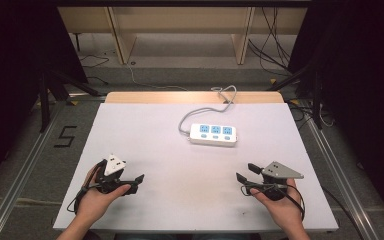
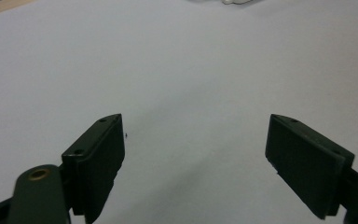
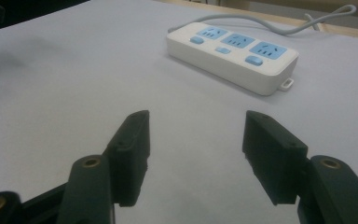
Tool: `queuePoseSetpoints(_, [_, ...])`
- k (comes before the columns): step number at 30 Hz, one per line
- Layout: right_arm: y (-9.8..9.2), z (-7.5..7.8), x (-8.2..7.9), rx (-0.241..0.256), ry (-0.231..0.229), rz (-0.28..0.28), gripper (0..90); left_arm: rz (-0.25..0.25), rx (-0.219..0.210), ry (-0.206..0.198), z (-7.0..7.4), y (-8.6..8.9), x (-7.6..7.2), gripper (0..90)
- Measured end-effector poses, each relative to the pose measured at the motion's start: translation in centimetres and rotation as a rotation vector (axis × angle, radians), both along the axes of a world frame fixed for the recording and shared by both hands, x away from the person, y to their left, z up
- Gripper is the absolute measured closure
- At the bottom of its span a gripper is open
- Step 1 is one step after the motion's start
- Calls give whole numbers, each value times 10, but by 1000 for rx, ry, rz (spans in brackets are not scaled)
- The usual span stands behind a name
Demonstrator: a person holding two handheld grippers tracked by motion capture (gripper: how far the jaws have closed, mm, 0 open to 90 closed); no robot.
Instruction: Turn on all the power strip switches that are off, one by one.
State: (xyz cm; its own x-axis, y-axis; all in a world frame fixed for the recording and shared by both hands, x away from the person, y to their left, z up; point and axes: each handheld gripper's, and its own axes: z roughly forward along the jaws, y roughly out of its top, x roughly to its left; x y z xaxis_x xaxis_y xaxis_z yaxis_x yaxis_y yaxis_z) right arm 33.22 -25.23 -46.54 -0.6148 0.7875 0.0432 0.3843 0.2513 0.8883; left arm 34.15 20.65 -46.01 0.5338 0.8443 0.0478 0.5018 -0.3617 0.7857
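While both grippers, left [image 1: 139, 178] and right [image 1: 242, 173], sit spread and empty, strip [image 1: 213, 134] at frame centre looks rigid, light, slick; grasp across narrow sides.

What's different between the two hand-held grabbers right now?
The left gripper lies at the near left of the table, while the right gripper lies at the near right. The left gripper's grey plate stands tilted up; the right gripper's plate lies flatter. The power strip sits closer to the right gripper and shows large in the right gripper view. Both are open, hold nothing, and have black fingers.
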Motion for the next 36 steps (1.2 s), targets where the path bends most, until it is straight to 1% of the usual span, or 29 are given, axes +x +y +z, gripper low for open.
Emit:
queuePoseSetpoints(1, [0,0,0,0,0,-3,451,1,1,1,0,0,0,194])
queuePoseSetpoints(2, [0,1,-1,-8,1,6,528,2,0,1,0,0,1,192])
queuePoseSetpoints(3, [0,1,-1,-8,1,6,528,3,0,1,-1,0,1,192])
queuePoseSetpoints(4, [2,2,-1,-26,7,6,605,4,0,5,-1,0,1,190])
queuePoseSetpoints(5, [2,2,-1,-26,7,6,605,4,0,6,-2,0,1,190])
queuePoseSetpoints(6, [2,4,-2,-55,-5,2,697,6,-4,6,-2,0,1,189])
queuePoseSetpoints(7, [3,5,-3,-59,-10,1,735,6,-4,6,-2,0,1,189])
queuePoseSetpoints(8, [3,5,-3,-59,-10,1,735,5,-4,5,-2,0,1,189])
queuePoseSetpoints(9, [3,6,-3,-64,-10,5,781,3,-4,6,-2,0,1,190])
queuePoseSetpoints(10, [5,8,-3,-86,-12,5,857,3,-2,8,-2,0,1,190])
queuePoseSetpoints(11, [5,8,-3,-86,-12,5,857,4,-3,7,-2,-1,1,190])
queuePoseSetpoints(12, [6,10,-3,-100,-10,4,900,4,-2,7,-2,-1,1,190])
queuePoseSetpoints(13, [6,10,-3,-100,-10,4,900,3,0,8,-2,-1,1,190])
queuePoseSetpoints(14, [7,12,-2,-113,-7,1,900,4,1,6,-2,-2,1,190])
queuePoseSetpoints(17, [7,15,0,-120,0,4,900,0,1,9,-3,-2,1,189])
queuePoseSetpoints(20, [9,19,6,-131,2,-1,900,4,-4,11,-3,-1,1,188])
queuePoseSetpoints(25, [13,25,10,-132,5,-2,900,-2,-2,11,-3,-3,1,189])
queuePoseSetpoints(28, [16,31,16,-129,18,0,900,0,-5,7,-4,-4,1,189])
queuePoseSetpoints(29, [17,32,17,-131,22,1,900,-4,3,8,-3,-4,1,189])
queuePoseSetpoints(31, [18,34,19,-135,28,3,900,-5,4,7,-4,-5,1,189])
queuePoseSetpoints(36, [22,39,31,-145,36,0,900,-8,8,11,-4,-5,2,189])
